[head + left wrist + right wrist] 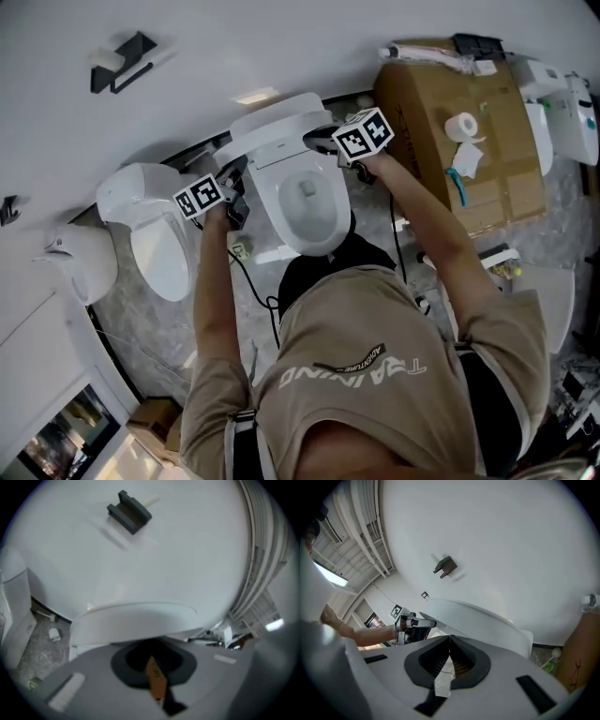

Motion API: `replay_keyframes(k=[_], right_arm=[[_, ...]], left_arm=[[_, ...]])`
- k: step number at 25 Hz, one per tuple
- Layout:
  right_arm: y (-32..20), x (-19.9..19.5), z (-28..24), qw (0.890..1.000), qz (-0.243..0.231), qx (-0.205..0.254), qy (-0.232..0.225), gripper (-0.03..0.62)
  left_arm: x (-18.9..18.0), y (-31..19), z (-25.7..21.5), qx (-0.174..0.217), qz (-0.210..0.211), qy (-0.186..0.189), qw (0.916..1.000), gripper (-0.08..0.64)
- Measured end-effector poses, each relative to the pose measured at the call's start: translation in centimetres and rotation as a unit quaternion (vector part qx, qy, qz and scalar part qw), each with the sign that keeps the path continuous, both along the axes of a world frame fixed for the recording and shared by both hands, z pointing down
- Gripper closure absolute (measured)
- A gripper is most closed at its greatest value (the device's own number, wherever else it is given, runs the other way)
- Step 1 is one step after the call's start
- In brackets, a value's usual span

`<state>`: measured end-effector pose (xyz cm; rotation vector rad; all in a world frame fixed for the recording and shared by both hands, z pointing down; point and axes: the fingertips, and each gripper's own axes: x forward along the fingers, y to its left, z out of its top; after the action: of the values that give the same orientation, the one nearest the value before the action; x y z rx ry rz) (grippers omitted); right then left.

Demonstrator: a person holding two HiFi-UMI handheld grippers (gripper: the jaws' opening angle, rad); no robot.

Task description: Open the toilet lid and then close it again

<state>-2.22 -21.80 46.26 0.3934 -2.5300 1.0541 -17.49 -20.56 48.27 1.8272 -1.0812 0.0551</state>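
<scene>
Left claw (236, 176), right claw (317, 139): closed, beside raised lid (277, 127)

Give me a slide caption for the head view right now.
Person leans over an open toilet, left claw and right claw both shut beside its raised lid, cardboard box nearby.

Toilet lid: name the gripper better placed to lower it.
Right, probably: the right gripper sits at the top edge of the raised toilet lid; the left gripper sits lower, beside it.
</scene>
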Motion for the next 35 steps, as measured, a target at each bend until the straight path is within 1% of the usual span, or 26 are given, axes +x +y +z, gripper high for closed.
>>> replay_keyframes(k=[2, 4, 8, 11, 13, 16, 19, 24, 28, 30, 35], right_arm=[[-1.3, -0.1, -0.1, 1.0, 0.002, 0.003, -0.002, 0.577], [-2.7, -0.2, 0.0, 1.0, 0.01, 0.005, -0.005, 0.577], [-5.4, -0.5, -0.2, 0.999, 0.031, 0.011, -0.008, 0.577], [-7.1, -0.6, -0.3, 0.999, 0.037, 0.022, 0.009, 0.577], [-8.0, -0.9, -0.3, 0.999, 0.036, 0.03, 0.02, 0.577], [-9.4, -0.9, -0.3, 0.998, 0.042, 0.04, 0.04, 0.577], [-11.0, -1.1, -0.3, 0.997, 0.05, 0.042, 0.046, 0.577], [-13.9, -0.6, 0.4, 0.995, 0.058, 0.047, 0.069, 0.577], [-15.4, -0.9, 0.8, 0.995, 0.067, 0.04, 0.066, 0.577], [-16.0, -1.1, 0.9, 0.995, 0.062, 0.044, 0.061, 0.577], [-15.8, -1.6, 1.5, 0.996, 0.026, 0.054, 0.065, 0.577]], left_arm=[[-0.5, -1.2, -0.4, 0.006, -0.013, -0.003, 0.9999, 0.555], [-0.9, -2.4, -0.6, 0.011, -0.017, -0.016, 0.9997, 0.555], [-1.1, -4.9, -0.7, 0.022, -0.005, -0.045, 0.9987, 0.555], [-1.2, -6.6, -0.6, 0.029, 0.004, -0.059, 0.9978, 0.555], [-1.4, -7.5, -0.3, 0.027, 0.001, -0.064, 0.9976, 0.555], [-1.6, -8.8, -0.1, 0.024, -0.004, -0.062, 0.9978, 0.555], [-2.1, -10.0, -0.3, 0.024, -0.002, -0.065, 0.9976, 0.555], [-3.0, -12.3, -0.7, 0.023, 0.014, -0.087, 0.9958, 0.555], [-3.8, -13.5, -0.2, 0.015, 0.026, -0.108, 0.9937, 0.555], [-3.8, -14.2, 0.3, 0.01, 0.038, -0.115, 0.9926, 0.555], [-2.5, -14.8, 1.8, 0.009, 0.063, -0.14, 0.9881, 0.555]])
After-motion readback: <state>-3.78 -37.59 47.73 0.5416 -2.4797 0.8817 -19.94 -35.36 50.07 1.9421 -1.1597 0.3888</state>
